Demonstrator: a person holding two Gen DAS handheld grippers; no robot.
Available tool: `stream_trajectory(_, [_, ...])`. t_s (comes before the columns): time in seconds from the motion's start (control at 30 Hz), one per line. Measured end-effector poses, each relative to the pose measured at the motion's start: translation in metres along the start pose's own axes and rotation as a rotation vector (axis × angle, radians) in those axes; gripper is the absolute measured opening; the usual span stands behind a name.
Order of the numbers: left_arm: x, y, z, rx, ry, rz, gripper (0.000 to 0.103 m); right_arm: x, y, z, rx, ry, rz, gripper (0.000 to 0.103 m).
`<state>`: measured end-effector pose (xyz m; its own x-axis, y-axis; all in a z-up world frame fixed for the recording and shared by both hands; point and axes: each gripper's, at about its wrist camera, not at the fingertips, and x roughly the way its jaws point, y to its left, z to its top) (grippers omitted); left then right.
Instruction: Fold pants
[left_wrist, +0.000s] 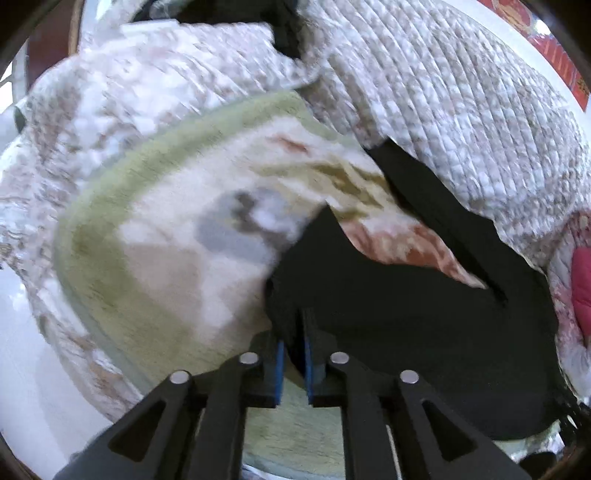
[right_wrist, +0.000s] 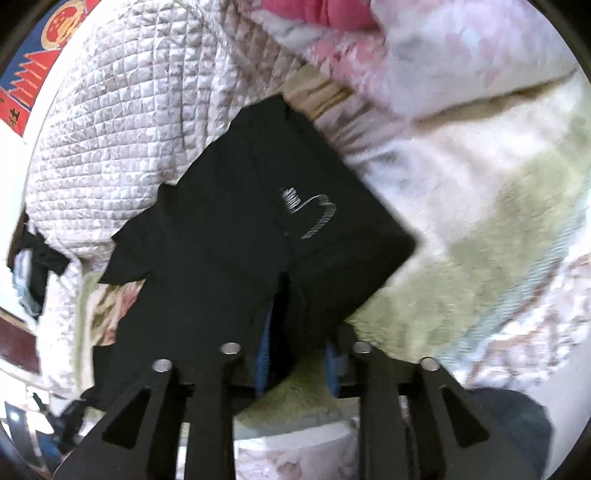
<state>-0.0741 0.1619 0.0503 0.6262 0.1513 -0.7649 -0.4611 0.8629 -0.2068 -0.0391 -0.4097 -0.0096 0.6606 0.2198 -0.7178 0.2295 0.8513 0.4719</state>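
The black pants (left_wrist: 406, 332) lie folded on a green-edged fleece blanket (left_wrist: 129, 258). In the right wrist view the pants (right_wrist: 240, 221) form a rough rectangle with a white stitched logo (right_wrist: 310, 210) on top. My left gripper (left_wrist: 294, 343) sits at the pants' near left corner. Its blue pads stand a narrow gap apart with a bit of black cloth between them, not pressed. My right gripper (right_wrist: 299, 332) is open wider at the near edge, and black fabric hangs loosely between its pads.
A quilted white-and-beige cover (left_wrist: 443, 92) is bunched up behind and beside the pants, also seen in the right wrist view (right_wrist: 110, 129). A red cloth (right_wrist: 317, 13) lies at the far edge. A red and blue poster (right_wrist: 37, 55) hangs on the wall.
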Motion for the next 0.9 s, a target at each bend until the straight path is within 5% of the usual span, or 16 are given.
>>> stream_trajectory(0.07, [-0.006,0.006,0.010,-0.002,-0.054,0.038,0.038,-0.015,-0.004,0.004,0.004,-0.080,-0.055,0.047])
stream_trajectory(0.13, [-0.005,0.008,0.022,0.012,-0.078,0.037,0.050,-0.016,-0.004,0.007,-0.007,-0.099,-0.077,0.047])
stream_trajectory(0.3, [0.031,-0.022,0.043,0.179,-0.032,-0.022,0.054,-0.026,0.009,0.014,-0.048,-0.204,-0.129,0.047])
stream_trajectory(0.43, [0.065,-0.043,0.046,0.258,0.005,0.031,0.054,-0.034,0.016,0.025,-0.096,-0.271,-0.175,0.047])
stream_trajectory(0.5, [0.079,-0.051,0.043,0.305,0.019,0.073,0.050,-0.027,0.019,0.027,-0.129,-0.243,-0.146,0.047])
stream_trajectory(0.57, [0.081,-0.058,0.037,0.372,-0.018,0.158,0.024,-0.013,0.028,0.027,-0.184,-0.198,-0.117,0.047])
stream_trajectory(0.63, [0.079,-0.057,0.036,0.383,-0.042,0.166,0.011,0.007,0.035,0.025,-0.216,-0.141,-0.085,0.040])
stream_trajectory(0.77, [0.071,-0.048,0.043,0.332,-0.087,0.170,0.003,0.047,0.031,0.023,-0.246,-0.038,-0.160,0.040])
stream_trajectory(0.9, [0.079,-0.032,0.047,0.277,-0.058,0.216,0.002,0.042,0.026,0.030,-0.231,-0.060,-0.157,0.040])
